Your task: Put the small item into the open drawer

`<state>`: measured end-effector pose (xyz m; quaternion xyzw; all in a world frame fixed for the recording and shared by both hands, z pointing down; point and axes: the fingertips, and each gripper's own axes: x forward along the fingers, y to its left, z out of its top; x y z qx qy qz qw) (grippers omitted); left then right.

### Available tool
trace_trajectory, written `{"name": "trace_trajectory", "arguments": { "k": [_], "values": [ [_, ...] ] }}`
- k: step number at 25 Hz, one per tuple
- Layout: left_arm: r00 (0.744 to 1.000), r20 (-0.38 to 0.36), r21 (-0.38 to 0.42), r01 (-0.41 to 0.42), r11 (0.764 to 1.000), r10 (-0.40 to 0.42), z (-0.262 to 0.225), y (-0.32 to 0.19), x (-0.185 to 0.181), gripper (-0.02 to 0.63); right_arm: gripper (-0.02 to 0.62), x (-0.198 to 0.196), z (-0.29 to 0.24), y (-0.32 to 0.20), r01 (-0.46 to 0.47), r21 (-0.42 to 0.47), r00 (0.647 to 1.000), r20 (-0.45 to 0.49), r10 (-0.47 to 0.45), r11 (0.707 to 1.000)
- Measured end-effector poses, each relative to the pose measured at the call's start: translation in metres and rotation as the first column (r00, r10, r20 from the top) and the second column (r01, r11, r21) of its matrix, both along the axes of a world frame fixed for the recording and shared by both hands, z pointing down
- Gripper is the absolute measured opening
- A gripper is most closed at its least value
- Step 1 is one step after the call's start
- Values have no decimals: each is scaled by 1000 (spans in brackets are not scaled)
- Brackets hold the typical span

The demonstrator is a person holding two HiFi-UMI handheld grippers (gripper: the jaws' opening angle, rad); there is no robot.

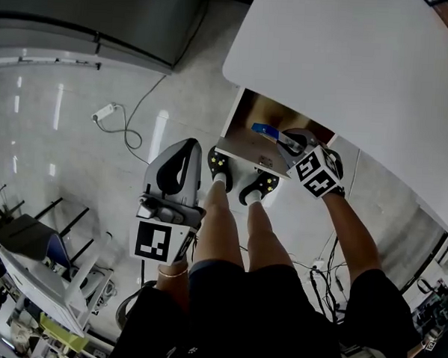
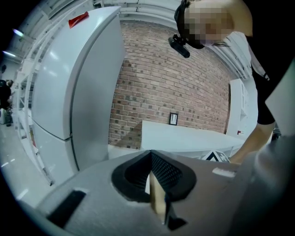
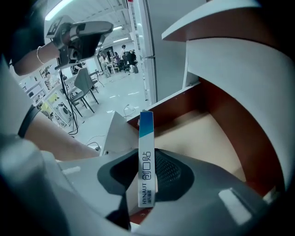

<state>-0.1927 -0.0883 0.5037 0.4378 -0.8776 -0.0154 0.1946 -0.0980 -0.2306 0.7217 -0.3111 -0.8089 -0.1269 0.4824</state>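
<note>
A small blue-and-white box (image 3: 146, 156) stands upright between my right gripper's (image 3: 147, 171) pads, and the gripper is shut on it. In the head view the box (image 1: 265, 129) and the right gripper (image 1: 284, 142) hover over the near right part of the open wooden drawer (image 1: 241, 130), which juts out from under the white table (image 1: 349, 69). The drawer's bare tan floor (image 3: 203, 138) lies just beyond the box. My left gripper (image 1: 187, 146) hangs low at the left, away from the drawer, with its jaws (image 2: 151, 161) together and nothing between them.
The person's legs and black shoes (image 1: 221, 163) stand right in front of the drawer. A grey fridge (image 2: 69, 92) rises at the left before a brick wall (image 2: 175, 87). A power strip with its cable (image 1: 104, 112) lies on the glossy floor. Chairs and clutter (image 1: 31, 277) fill the lower left.
</note>
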Motion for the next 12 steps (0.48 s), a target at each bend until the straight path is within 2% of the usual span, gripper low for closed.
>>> {"name": "trace_trajectory", "arguments": {
  "k": [12],
  "values": [
    [1000,-28,-15,13,1000,-13,22,17,-3,-9,100,4,43,11,40,61,997,-65,-36,997]
  ]
}}
